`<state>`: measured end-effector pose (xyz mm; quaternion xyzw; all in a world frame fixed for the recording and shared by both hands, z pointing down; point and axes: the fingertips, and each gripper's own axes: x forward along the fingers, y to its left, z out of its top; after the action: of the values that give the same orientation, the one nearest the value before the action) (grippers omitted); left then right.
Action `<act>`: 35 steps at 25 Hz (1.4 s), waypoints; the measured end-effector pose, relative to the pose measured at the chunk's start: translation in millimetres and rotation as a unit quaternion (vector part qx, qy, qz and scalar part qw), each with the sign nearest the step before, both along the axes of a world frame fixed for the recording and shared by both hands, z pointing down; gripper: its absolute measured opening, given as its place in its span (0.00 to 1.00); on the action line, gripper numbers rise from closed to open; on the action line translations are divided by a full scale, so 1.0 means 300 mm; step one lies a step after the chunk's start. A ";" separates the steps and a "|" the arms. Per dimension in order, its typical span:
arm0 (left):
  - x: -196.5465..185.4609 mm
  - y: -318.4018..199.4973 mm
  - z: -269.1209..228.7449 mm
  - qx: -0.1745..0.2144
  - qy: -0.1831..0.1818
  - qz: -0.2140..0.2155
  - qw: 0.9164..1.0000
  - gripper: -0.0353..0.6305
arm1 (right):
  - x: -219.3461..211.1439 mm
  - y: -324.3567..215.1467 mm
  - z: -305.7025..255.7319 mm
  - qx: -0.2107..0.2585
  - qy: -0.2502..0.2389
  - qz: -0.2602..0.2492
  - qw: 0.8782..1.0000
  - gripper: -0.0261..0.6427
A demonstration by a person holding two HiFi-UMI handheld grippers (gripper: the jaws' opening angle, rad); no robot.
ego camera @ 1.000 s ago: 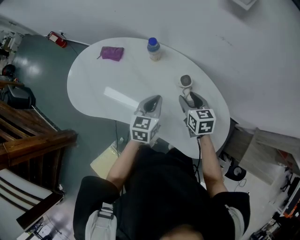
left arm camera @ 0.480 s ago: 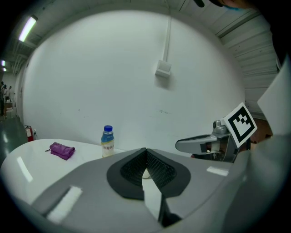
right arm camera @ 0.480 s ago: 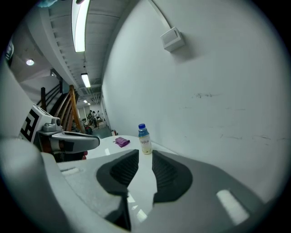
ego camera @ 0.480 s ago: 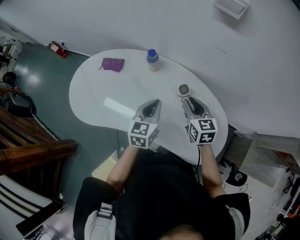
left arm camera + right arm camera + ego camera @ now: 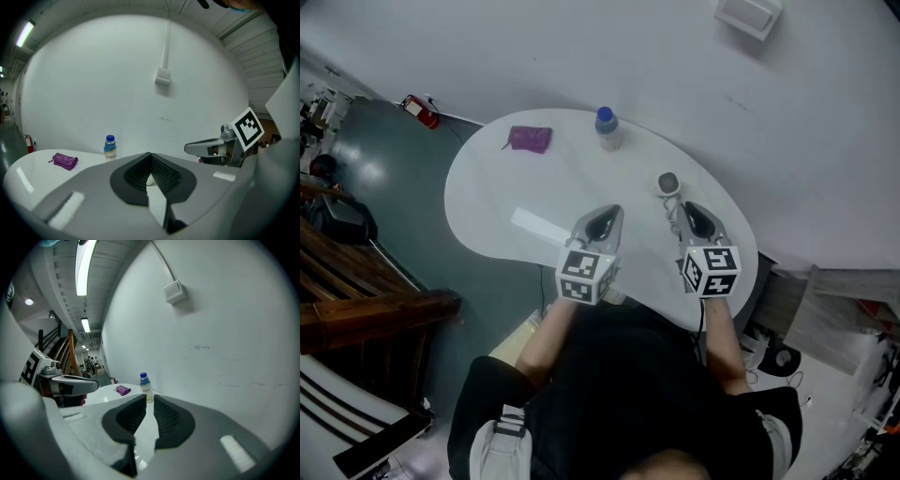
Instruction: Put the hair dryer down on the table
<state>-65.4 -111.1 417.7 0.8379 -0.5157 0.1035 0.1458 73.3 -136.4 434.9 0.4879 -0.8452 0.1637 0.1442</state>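
Note:
The hair dryer (image 5: 668,185), white with a round grey head, lies on the white table (image 5: 497,178) just beyond my right gripper (image 5: 692,212) and apart from it. That gripper's jaws are closing: only a thin slit is left between the dark pads (image 5: 167,417), with nothing in it. My left gripper (image 5: 602,221) hovers beside it over the table's near part, its jaws together and empty. In the left gripper view the right gripper (image 5: 206,148) shows side-on. Neither gripper view shows the dryer.
A small bottle with a blue cap (image 5: 606,127) stands at the table's far edge, and a purple cloth (image 5: 529,139) lies to its left. A white wall with a mounted box (image 5: 748,15) runs behind the table. Wooden furniture (image 5: 366,300) stands on the floor at the left.
The right gripper drew back from the hair dryer, which stayed on the table, and its jaws went from wide open around the handle to nearly together. The left gripper barely moved.

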 end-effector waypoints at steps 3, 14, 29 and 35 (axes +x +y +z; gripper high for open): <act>0.010 0.025 -0.019 0.003 0.001 0.004 1.000 0.06 | 0.014 0.033 -0.029 0.014 -0.004 0.003 1.000 0.11; 0.056 0.115 -0.064 0.021 -0.003 0.023 1.000 0.06 | 0.070 0.157 -0.044 0.026 -0.018 0.004 0.999 0.11; 0.077 0.194 -0.075 0.024 -0.002 0.028 0.999 0.06 | 0.074 0.258 -0.063 0.040 -0.025 0.003 0.999 0.11; 0.090 0.225 -0.076 0.024 -0.004 0.032 0.999 0.06 | 0.077 0.296 -0.056 0.038 -0.027 0.003 0.999 0.10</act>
<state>-38.6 -43.6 395.0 0.8569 -0.4913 0.0994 0.1200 96.5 -47.4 418.0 0.4913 -0.8528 0.1446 0.1024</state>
